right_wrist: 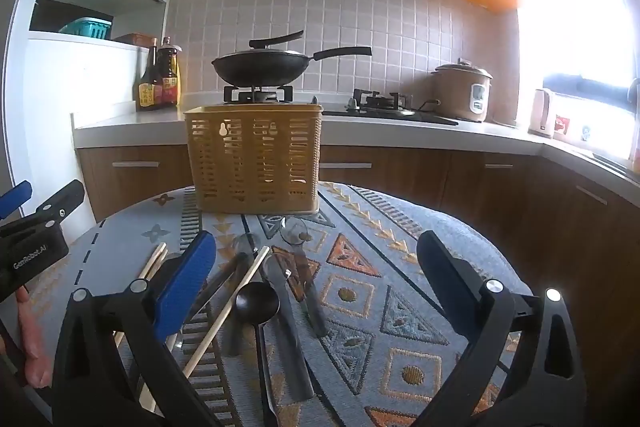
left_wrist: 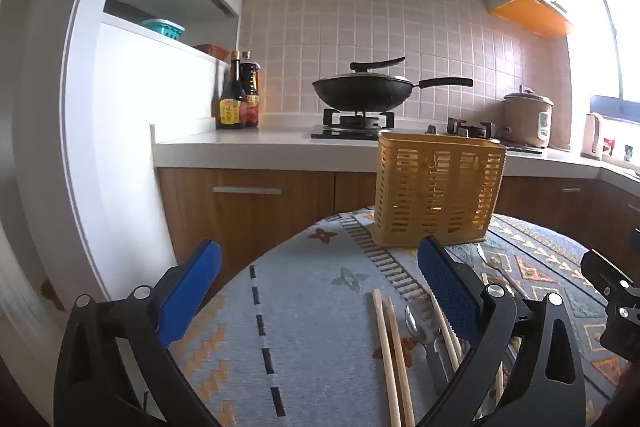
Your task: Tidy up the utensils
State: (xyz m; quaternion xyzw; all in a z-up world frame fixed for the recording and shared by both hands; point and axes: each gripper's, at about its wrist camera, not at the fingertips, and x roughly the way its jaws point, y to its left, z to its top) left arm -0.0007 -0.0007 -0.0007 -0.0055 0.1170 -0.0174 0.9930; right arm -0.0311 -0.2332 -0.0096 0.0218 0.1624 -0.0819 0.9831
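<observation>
A small kitchen fills the background: pink wall tiles, a black wok (left_wrist: 362, 91) on the gas stove, and a white counter over brown cabinets. In front stands a table under a patterned cloth (right_wrist: 400, 307), blue-grey with orange triangles.

The left gripper (left_wrist: 316, 291) hangs low over the near left part of the cloth, its blue-padded jaws spread as wide as they go, with nothing between them. Just to its right lie two wooden chopsticks (left_wrist: 390, 347), side by side, and a steel spoon (left_wrist: 416, 323) touching more chopsticks that run under the right finger.

The right gripper (right_wrist: 316, 283) is likewise wide apart and empty, tilted down over the main cluster. Between its fingers lie a black spoon (right_wrist: 256, 301), a long wooden chopstick (right_wrist: 228, 311) laid diagonally, and several dark-handled pieces (right_wrist: 288, 307) overlapping one another; I cannot tell each one's kind. A clear spoon-like piece (right_wrist: 294, 231) lies further out, near the basket.

Beyond both clusters, at the far edge of the table, the yellow slotted utensil basket (right_wrist: 254, 159) stands upright. No handle shows above its rim, and through the slots I cannot tell whether anything is inside.

By the look of it, the sorting has barely begun: every visible utensil lies loose on the cloth, neither gripper has taken one up, and all of them remain to be carried to the basket.
</observation>
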